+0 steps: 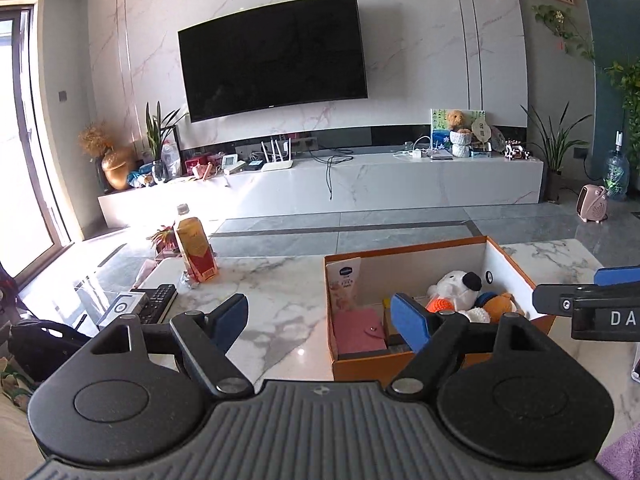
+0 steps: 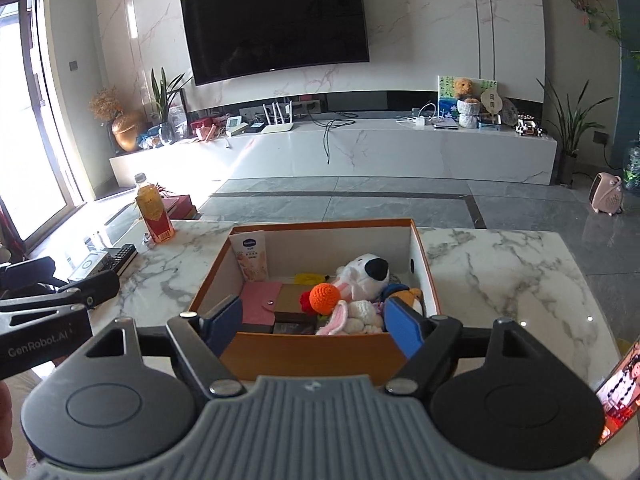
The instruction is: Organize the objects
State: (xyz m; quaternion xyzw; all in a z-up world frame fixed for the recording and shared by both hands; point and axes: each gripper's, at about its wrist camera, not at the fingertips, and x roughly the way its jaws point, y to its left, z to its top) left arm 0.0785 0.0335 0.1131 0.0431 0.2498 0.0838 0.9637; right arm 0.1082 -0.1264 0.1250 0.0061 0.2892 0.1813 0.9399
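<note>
Marble tabletop [image 2: 500, 272] carried an orange cardboard box [image 2: 304, 354], open at the top, in a living room with a wall-mounted television [image 2: 276, 20]. Box contents: white plush dog [image 2: 366, 272], orange crocheted ball [image 2: 325, 298], pink wallet [image 2: 258, 300], lotion tube [image 2: 252, 256] leaning upright in the far left corner. Bottle of amber drink [image 2: 152, 210] stood well apart on the table's left. Left gripper [image 1: 320, 316] and right gripper [image 2: 316, 320] both had jaws spread apart, nothing between the pads.

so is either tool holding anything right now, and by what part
Nothing is held. The left tool stands open over the marble table, and the right tool stands open in front of the orange box, pads clear of it.
</note>
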